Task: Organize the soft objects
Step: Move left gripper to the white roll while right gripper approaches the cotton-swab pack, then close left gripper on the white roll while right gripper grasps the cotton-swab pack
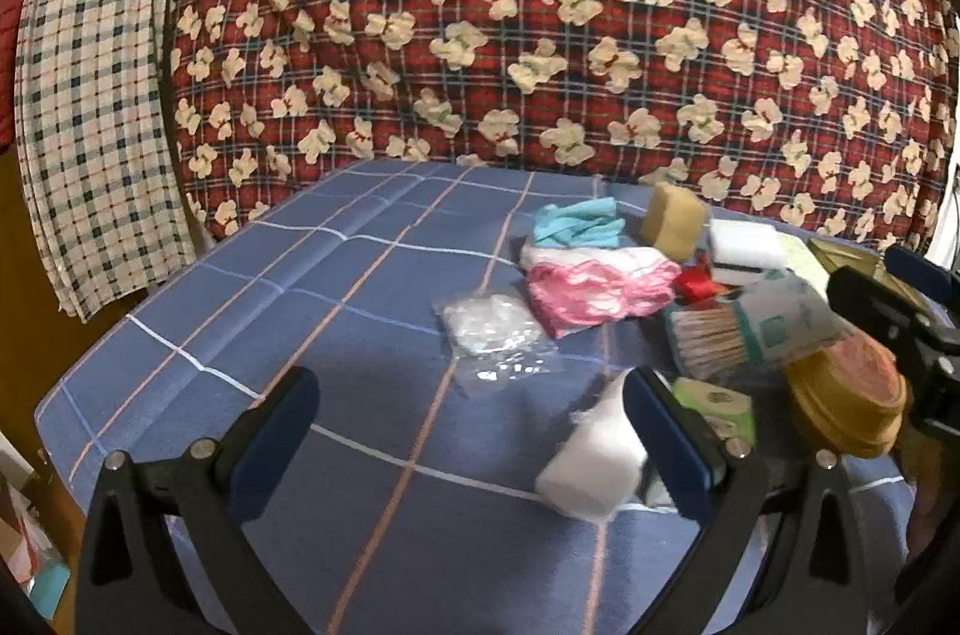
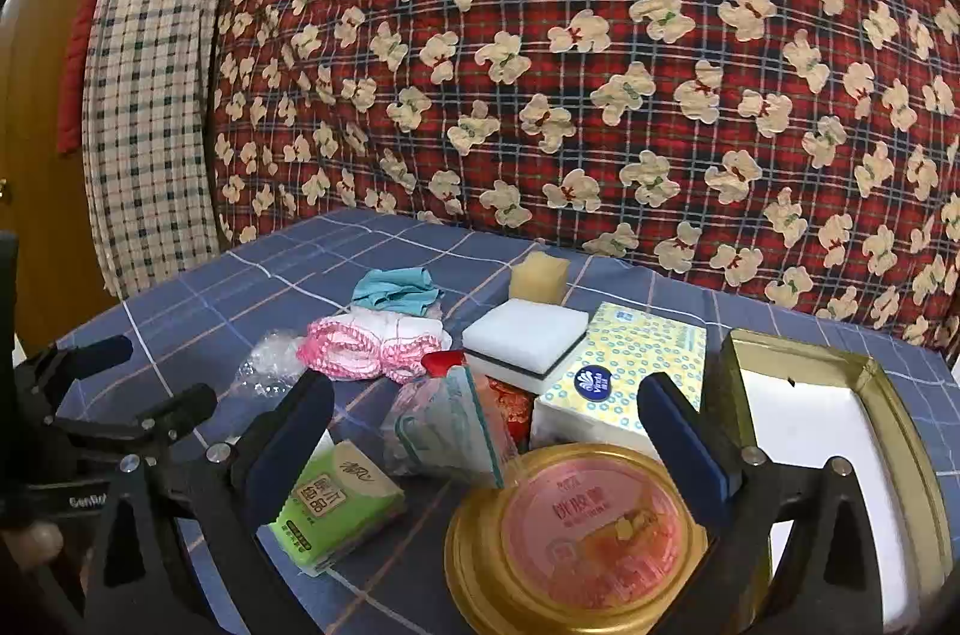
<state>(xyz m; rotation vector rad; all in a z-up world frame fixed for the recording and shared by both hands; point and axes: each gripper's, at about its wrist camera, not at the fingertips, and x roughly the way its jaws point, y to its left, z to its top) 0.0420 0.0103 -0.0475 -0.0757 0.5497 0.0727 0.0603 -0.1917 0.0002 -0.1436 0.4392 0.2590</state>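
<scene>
Soft things lay clustered on the blue checked tablecloth (image 1: pixel 252 311).
Your left gripper (image 1: pixel 471 422) was spread wide beside a white pad (image 1: pixel 591 473); your right gripper (image 2: pixel 486 431) gaped over the round gold tin (image 2: pixel 576 539).

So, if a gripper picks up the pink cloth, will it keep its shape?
Probably not. The pink cloth lies crumpled in soft folds, so it would likely droop from the fingers. It looks thin, so likely light. Resting beside the white cloth, it may drag it along.

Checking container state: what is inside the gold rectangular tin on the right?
The gold rectangular tin shows only a plain white bottom; no objects visible. Its near end is cut off by the right gripper and frame.
</scene>
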